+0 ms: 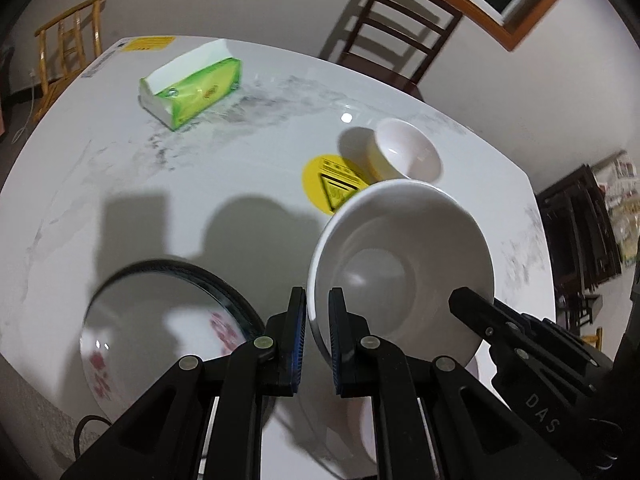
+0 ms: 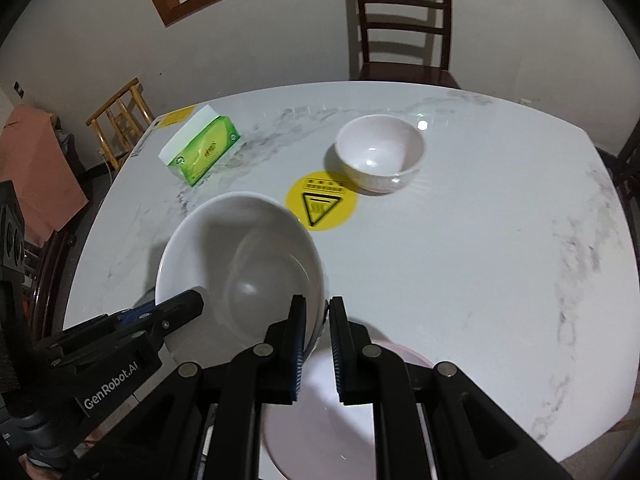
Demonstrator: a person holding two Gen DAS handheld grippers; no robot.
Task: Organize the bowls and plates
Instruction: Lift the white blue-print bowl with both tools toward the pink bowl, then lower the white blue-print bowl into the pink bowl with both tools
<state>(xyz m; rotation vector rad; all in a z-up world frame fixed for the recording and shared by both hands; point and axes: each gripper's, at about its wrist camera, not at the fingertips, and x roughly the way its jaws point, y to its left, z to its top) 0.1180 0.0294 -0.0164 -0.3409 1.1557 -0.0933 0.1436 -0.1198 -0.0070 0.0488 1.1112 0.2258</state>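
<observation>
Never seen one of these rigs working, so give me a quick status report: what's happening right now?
Left gripper and right gripper both clamped on the big white bowl's rim. Bowl lifted, tilted. Flowered plate and pink plate underneath.

Glossy white marble-look tabletop (image 2: 460,260) with grey veins; glazed ceramic bowl (image 2: 240,264), smooth; shiny plastic-wrapped tissue pack (image 1: 192,88); matt black gripper (image 1: 318,336).

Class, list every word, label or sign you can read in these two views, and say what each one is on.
"DAS": right tongs.
"GenRobot.AI": left tongs.
Yellow round sticker on the table: warning triangle; its text is too blurred.
Green tissue pack: logo unreadable.
</observation>
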